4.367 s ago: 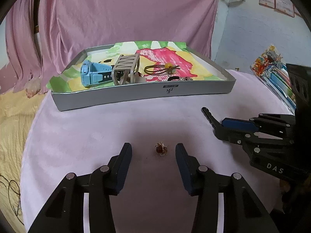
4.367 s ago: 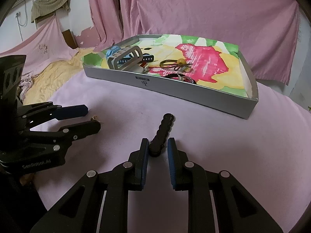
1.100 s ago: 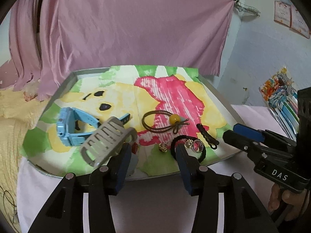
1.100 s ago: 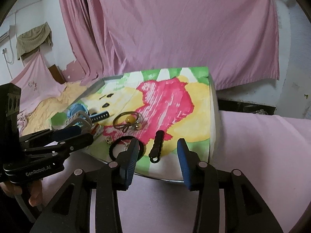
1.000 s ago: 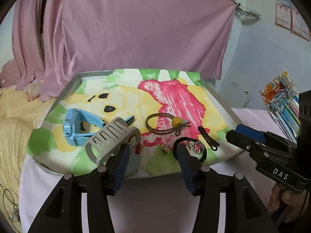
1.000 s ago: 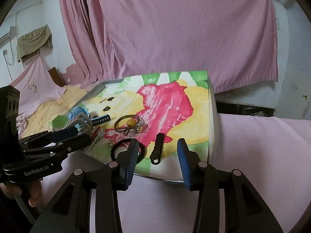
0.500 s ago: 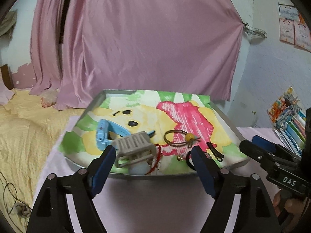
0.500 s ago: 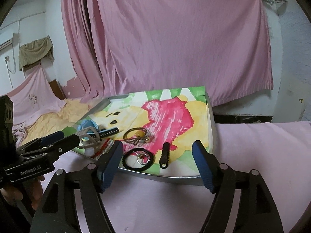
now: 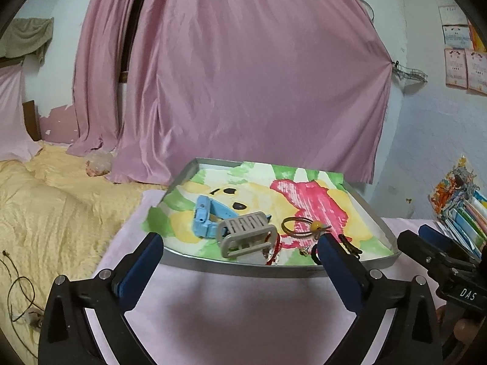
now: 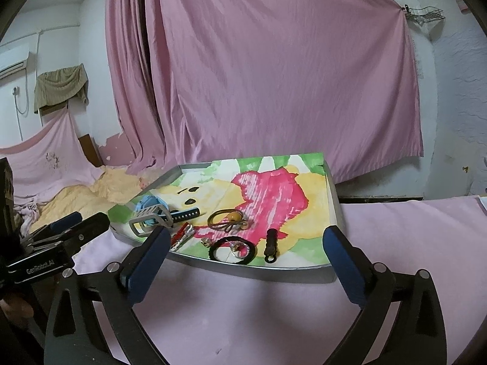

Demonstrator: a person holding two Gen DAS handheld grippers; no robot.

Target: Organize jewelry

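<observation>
Both the left hand-held gripper (image 9: 240, 251) and right hand-held gripper (image 10: 246, 241) have pulled back from the tray (image 10: 252, 270), jaws now spread wide and empty. The black hair clip (image 10: 271, 245) and small charm (image 9: 303, 252) lie in the tray ahead; sorting looks finished.

Both grippers backed off & up from the tray (image 9: 237, 269); left gripper (image 9: 240, 249) & right gripper (image 10: 245, 241) jaws now spread wide, empty. Small charm (image 9: 303, 252) & black beaded strap (image 10: 271, 245), earlier on worktop, now lie in tray, low center of frame
</observation>
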